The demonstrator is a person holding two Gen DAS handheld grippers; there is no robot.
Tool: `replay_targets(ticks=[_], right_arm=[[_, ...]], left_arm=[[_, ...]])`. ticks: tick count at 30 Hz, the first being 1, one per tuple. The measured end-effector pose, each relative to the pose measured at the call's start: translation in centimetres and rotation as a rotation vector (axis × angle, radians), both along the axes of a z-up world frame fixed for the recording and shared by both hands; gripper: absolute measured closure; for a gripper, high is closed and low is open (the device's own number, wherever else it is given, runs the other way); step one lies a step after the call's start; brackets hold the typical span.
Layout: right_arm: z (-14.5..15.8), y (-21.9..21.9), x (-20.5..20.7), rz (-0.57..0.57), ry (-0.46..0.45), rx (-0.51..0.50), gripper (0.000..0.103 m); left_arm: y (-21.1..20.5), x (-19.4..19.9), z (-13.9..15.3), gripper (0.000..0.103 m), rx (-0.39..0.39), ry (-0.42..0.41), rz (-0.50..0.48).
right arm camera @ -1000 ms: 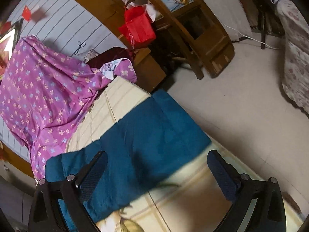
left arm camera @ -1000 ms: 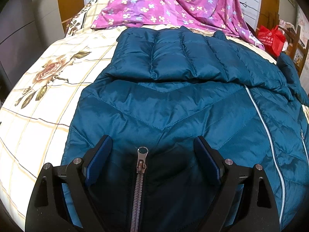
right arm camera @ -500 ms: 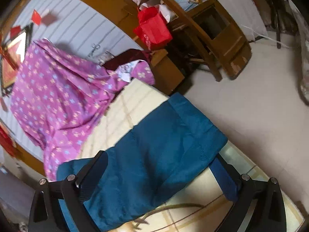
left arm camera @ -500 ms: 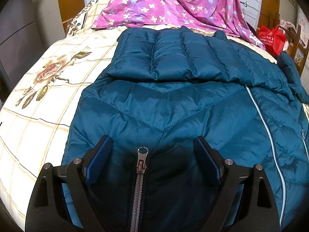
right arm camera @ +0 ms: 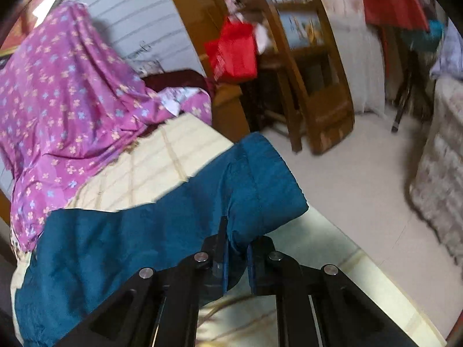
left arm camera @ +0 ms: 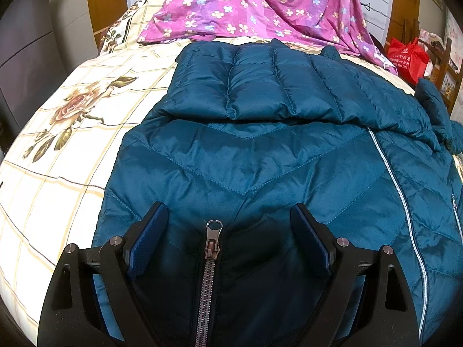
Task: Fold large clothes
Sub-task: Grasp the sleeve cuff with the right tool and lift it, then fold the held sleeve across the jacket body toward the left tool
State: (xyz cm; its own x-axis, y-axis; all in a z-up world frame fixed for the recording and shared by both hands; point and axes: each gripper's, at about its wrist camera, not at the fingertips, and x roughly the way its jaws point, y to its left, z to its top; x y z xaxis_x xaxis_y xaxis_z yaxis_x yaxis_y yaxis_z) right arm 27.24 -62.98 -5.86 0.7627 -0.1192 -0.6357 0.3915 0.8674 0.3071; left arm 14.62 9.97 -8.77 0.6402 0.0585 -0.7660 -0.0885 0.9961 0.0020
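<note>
Left wrist view: the teal quilted jacket [left arm camera: 246, 167] lies spread on the bed [left arm camera: 58, 150], puffy and glossy, its metal zipper [left arm camera: 212, 248] between the left gripper [left arm camera: 228, 231] fingers, which stand wide and hold nothing.

Right wrist view: the right gripper [right arm camera: 235, 248] has just closed, its fingers pinching the sleeve [right arm camera: 260, 190] cuff — the sleeve fold is beginning. Next, I judge, carry it across the jacket's body, keeping the slippery fabric clamped.
</note>
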Motion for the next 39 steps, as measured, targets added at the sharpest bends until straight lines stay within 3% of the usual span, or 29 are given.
replay_targets(ticks=[7,12,18,24,28,31,34,39], right_arm=[[5.9,8.7,-5.2,0.155,-0.099,-0.015,0.094],[6.9,17.6,-8.5,0.301,-0.172,0.031,0.094],[4.7,29.3,-11.8,0.469,-0.205,0.111,0.094],[-0.3,37.4,-12.3,0.578,-0.136,0.224,0.094],[-1.7,40.2,-12.2,0.664,-0.089,0.221,0.094],[-2.1,41.0,-11.7,0.692,-0.079,0.207,0.094],[-3.7,41.5,-10.5,0.688,0.025,0.195,0.094],[-4.8,41.7,-9.9,0.683,0.051,0.217,0.094]], left_arm=[[-0.1,0.2,-0.2,0.016,0.001,0.013,0.006],[-0.1,0.3,-0.3,0.016,-0.001,0.018,0.007],[-0.1,0.3,-0.3,0.015,-0.008,0.024,0.007],[-0.1,0.5,0.1,0.015,-0.010,0.052,0.019],[-0.9,0.4,3.7,0.015,-0.125,-0.026,0.010],[-3.0,1.8,5.2,0.015,-0.202,-0.004,-0.060],[-5.5,3.5,6.3,0.015,-0.268,-0.002,-0.079],[-8.9,5.7,5.3,0.015,-0.399,0.084,-0.110]])
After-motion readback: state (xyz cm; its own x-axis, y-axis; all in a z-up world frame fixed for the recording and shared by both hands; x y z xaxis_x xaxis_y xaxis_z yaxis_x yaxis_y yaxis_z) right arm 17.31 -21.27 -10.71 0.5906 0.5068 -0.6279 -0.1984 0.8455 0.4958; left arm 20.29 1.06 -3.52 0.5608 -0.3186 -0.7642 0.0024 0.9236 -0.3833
